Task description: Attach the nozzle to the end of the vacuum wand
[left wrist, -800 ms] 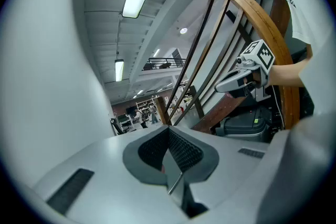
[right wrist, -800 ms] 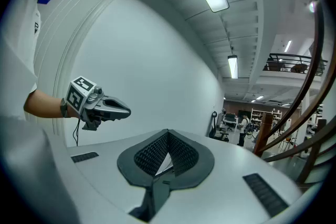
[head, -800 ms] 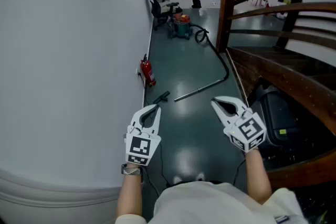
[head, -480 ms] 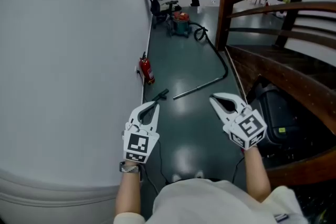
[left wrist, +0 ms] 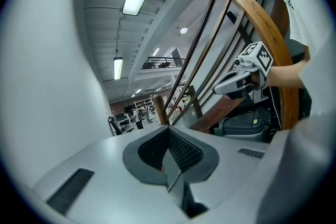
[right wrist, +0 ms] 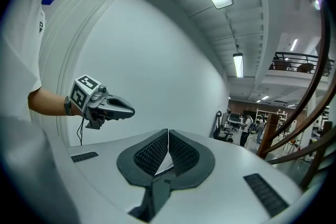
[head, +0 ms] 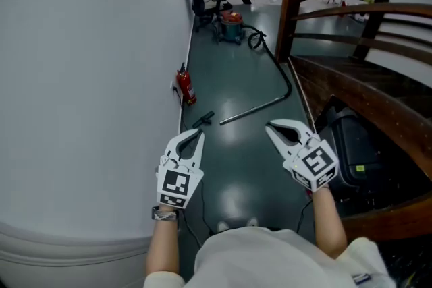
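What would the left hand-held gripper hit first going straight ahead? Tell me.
Nothing close: the left hand-held gripper would probably meet the floor near the nozzle, though depth is unclear.

The floor (head: pixel 236 77) is glossy, the stair rail (head: pixel 337 15) polished wood, the vacuum wand (head: pixel 253 111) seemingly bare metal.

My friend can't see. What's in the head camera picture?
Two shut, empty claws, the left claw and the right claw, are held out over a dark green floor between a white wall and a wooden staircase. Ahead on the floor lie a small dark nozzle and a metal vacuum wand, whose black hose runs to a vacuum cleaner.
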Available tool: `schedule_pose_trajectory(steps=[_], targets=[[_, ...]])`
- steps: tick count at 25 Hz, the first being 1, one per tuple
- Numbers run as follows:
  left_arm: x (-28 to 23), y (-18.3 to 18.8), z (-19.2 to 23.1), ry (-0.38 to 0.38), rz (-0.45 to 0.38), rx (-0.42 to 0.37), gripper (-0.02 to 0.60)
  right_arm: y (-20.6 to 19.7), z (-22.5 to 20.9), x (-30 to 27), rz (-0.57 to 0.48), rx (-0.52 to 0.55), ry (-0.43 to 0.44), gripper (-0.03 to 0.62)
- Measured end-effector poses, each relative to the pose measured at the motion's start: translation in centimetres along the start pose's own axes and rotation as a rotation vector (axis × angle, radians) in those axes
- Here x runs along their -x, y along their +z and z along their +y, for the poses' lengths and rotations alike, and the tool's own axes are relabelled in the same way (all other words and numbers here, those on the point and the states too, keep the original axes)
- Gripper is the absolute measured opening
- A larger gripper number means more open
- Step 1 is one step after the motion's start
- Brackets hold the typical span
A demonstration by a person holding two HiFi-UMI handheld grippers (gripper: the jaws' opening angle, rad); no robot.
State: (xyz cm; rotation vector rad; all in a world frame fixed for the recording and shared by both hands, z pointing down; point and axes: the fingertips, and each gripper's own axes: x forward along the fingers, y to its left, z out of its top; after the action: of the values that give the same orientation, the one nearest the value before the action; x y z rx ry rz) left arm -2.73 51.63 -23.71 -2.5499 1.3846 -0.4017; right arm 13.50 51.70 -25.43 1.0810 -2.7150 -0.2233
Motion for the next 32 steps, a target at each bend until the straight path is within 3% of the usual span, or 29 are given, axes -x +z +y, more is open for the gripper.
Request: schedule_pose_trajectory(steps=[18, 26, 32], targets=[[-4.9, 1.0, -1.1, 0.031, 0.003, -0.011, -0.002, -1.3, -6.2, 0.4, 0.003, 0.007, -0.013, 0.028], [-6.4, 0.7, -3.2, 0.059, 0.027, -0.003, -0.002, -3.3, -8.0, 1.6, 0.024, 0.028, 0.022, 0.028], [-7.5, -0.2, -3.0, 0.061, 0.040, 0.010, -0.002, -3.7, -9.2, 0.8, 0.007, -0.019, 0.017, 0.028]])
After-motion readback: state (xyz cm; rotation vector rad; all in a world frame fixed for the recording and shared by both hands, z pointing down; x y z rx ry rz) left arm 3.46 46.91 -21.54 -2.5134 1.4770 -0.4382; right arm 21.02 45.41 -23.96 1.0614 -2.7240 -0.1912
